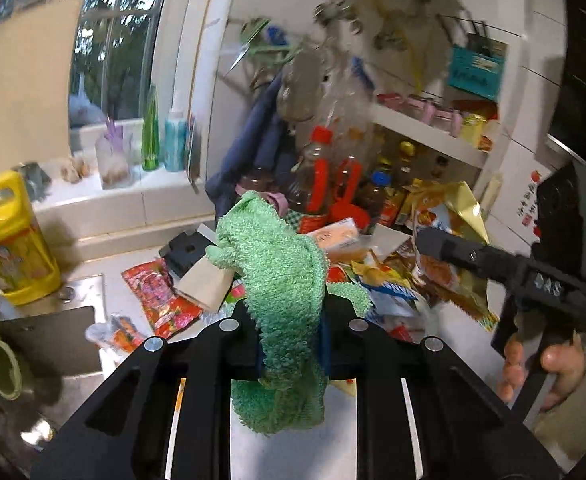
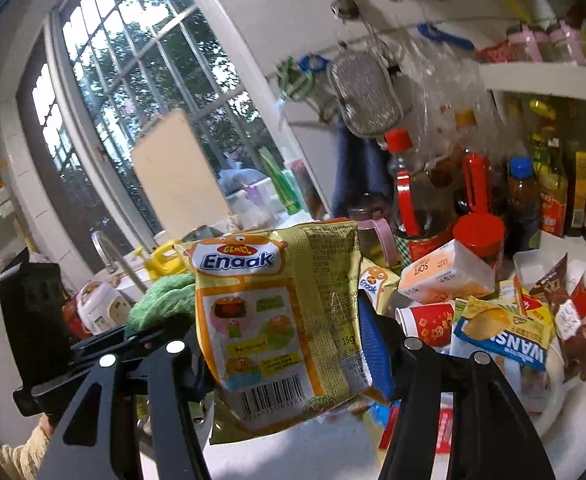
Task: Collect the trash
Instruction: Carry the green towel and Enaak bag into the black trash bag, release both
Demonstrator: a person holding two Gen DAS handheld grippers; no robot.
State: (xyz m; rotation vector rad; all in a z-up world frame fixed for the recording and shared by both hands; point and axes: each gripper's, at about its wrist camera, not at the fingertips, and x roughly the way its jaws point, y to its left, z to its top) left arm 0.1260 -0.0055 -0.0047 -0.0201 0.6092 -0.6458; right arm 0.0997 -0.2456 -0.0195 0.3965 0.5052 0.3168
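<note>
My left gripper [image 1: 291,332] is shut on a fluffy green cloth [image 1: 281,280] and holds it above the white counter. My right gripper [image 2: 289,344] is shut on a yellow Enaak snack wrapper [image 2: 277,320], lifted above the counter. The right gripper also shows in the left wrist view [image 1: 433,240] at the right, over a heap of wrappers [image 1: 393,280]. A red snack wrapper [image 1: 161,300] lies on the counter to the left. The green cloth also shows in the right wrist view [image 2: 157,300], left of the wrapper.
A sink [image 1: 53,340] and a yellow bottle [image 1: 13,240] are at the left. Sauce bottles [image 2: 521,196], a red-lidded jar [image 2: 479,236], a soap box [image 2: 445,276] and a blue Wans wrapper [image 2: 501,340] crowd the back right. A window [image 2: 133,80] lies behind.
</note>
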